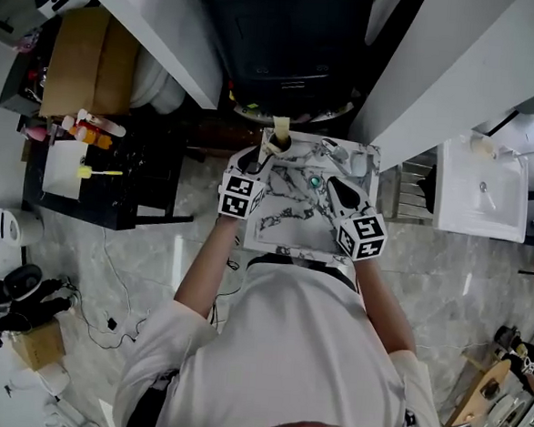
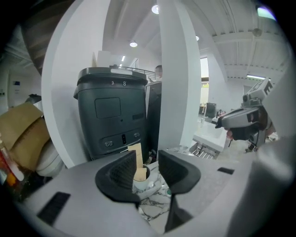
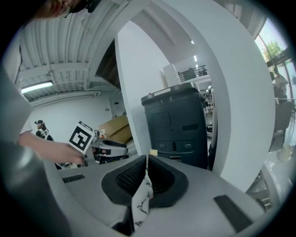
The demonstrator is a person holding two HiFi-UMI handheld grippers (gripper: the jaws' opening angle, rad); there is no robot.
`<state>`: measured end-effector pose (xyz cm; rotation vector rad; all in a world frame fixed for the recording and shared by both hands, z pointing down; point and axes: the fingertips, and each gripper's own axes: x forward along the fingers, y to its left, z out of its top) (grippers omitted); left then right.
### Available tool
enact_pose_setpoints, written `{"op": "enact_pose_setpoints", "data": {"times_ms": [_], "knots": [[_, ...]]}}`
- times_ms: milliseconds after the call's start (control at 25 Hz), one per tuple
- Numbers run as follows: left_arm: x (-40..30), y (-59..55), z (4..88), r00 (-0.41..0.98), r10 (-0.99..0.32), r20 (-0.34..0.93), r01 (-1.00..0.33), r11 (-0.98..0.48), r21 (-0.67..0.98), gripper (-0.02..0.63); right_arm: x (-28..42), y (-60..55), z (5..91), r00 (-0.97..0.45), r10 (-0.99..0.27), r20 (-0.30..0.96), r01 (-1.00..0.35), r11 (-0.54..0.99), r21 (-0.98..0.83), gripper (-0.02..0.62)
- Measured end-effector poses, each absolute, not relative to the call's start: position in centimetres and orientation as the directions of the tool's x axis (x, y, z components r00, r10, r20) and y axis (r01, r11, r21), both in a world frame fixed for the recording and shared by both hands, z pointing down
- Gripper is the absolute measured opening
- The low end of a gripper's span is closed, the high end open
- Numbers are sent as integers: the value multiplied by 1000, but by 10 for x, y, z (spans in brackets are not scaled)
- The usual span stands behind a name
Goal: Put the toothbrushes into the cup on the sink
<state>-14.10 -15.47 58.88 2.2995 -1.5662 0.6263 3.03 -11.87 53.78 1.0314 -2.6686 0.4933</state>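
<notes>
The left tongs (image 2: 147, 166) stood wide and empty just short of the cup (image 2: 141, 183), since a tan stick, apparently a toothbrush (image 2: 136, 161), already stood upright in it beyond their tips, while the right tongs (image 3: 145, 178) idled pinched shut alongside, over the sink (image 1: 285, 220).

On the dark box (image 2: 115, 115) in front of me I can read only a small white number 8, near its top edge. No other text is readable.

Bright, even indoor light from ceiling lamps (image 2: 133, 44); strong fisheye distortion, dark corners.
</notes>
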Motion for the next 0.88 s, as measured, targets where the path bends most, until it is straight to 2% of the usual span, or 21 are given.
{"op": "enact_pose_setpoints", "data": {"times_ms": [520,880], "knots": [[-143,-106,526,270,-854,445,-957,-288,29,95,41,-113,499,-767,-569,297,-631,754,-185,40],[-137,-66,478,255,-900,354,-966,-252,54,54,42,-98,466,-802,-544,247,-587,793,-164,40]]}}
